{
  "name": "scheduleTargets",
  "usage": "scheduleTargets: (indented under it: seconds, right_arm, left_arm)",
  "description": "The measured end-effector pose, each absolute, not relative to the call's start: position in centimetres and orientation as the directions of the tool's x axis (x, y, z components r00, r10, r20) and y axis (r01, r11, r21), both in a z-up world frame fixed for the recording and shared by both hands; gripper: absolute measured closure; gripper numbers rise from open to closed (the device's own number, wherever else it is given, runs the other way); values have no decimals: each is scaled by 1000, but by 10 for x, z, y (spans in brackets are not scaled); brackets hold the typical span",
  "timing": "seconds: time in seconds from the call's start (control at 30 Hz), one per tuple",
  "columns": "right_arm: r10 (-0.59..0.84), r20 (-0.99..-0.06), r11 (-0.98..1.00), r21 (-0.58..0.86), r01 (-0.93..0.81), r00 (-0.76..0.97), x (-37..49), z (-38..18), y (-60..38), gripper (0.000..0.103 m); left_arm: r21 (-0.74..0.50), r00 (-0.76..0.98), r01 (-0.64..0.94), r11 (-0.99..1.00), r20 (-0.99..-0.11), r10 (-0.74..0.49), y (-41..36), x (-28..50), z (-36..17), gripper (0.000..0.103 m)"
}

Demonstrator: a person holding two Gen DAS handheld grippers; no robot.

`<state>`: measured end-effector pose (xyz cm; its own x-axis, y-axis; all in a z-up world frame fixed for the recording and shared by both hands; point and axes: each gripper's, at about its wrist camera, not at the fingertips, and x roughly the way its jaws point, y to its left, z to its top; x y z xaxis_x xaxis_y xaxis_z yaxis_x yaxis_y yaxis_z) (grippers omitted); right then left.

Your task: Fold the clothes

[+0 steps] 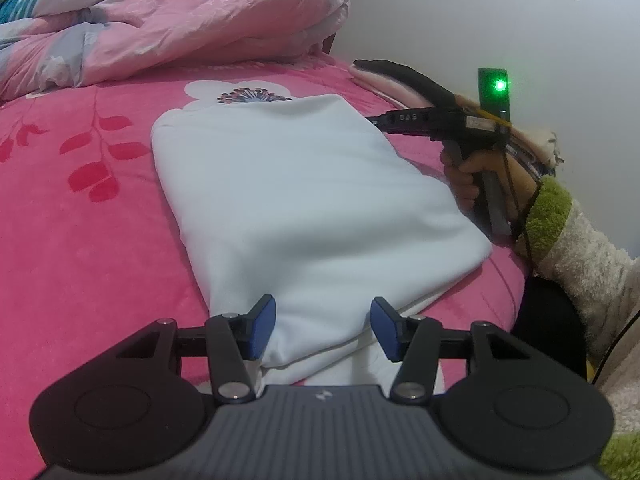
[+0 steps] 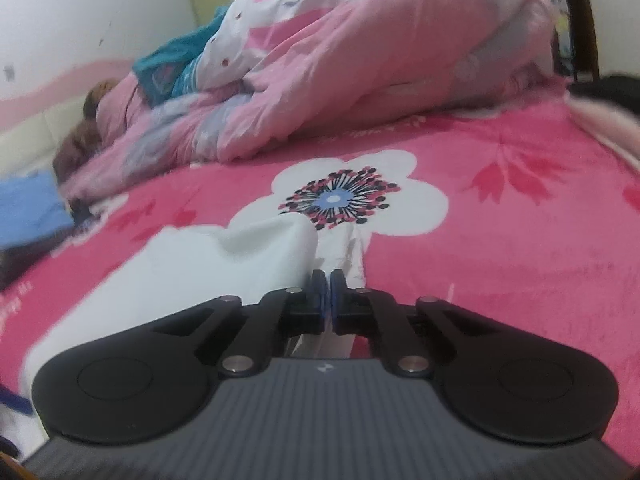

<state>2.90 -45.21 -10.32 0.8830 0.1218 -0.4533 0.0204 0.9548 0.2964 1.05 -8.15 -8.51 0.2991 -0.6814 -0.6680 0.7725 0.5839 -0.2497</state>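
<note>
A: As the white garment [image 1: 304, 208] lies folded on the pink bed [image 1: 80, 240], where is it found from the left gripper [image 1: 323, 328]?

B: Its near end is placed between the half-spread fingers [image 1: 262, 330], which are not seen to press it; the long axis runs straight away from them.

A: And the right gripper [image 2: 325, 294]?

B: Its fingers [image 2: 318, 292] are closed together with nothing seen between them. The far corner is just ahead, to their left. The left fingers are judged nearer to the cloth. No container is seen.
</note>
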Motion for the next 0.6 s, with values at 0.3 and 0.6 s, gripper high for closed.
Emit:
scheduleTargets:
  seconds: [0.3,0.6]
  right_arm:
    - [49,-417,967,247,61,908,12,-93,-443,103]
    - [89,-487,960,276,56,869,36,-115,-455,103]
  left_arm:
    - [-254,295,771,584,-670,-681,-81,13,-84,49]
    - [-256,298,771,583,-664,-686,-81,13,-86,49]
